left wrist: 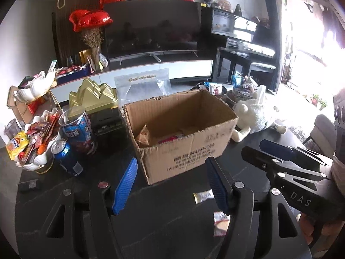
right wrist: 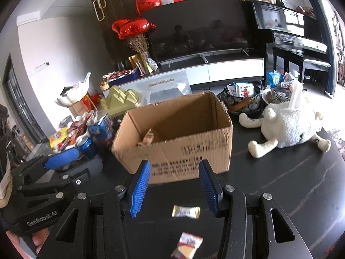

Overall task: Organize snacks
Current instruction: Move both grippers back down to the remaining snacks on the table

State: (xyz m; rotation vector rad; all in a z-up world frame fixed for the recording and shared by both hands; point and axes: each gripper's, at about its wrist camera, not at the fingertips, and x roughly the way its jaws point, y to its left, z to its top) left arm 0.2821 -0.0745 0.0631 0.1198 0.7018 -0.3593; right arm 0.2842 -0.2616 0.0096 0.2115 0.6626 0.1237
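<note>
Carton [left wrist: 183,133] walls hide most snacks inside; left tool [left wrist: 172,185] and right tool [right wrist: 174,185] gape empty.

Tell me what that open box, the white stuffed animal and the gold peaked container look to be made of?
Box: brown corrugated cardboard, matte, with torn ragged edges and printed text. Stuffed animal: fluffy white plush fabric, nubbly pile. Gold container: probably metal tin, going by its smooth, slightly shiny stepped faces; plastic is possible.

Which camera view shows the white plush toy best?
The right wrist view: the plush toy lies in full there, body and legs, right of the cardboard box. In the left wrist view the toy is smaller, farther, partly washed out by window glare.
</note>
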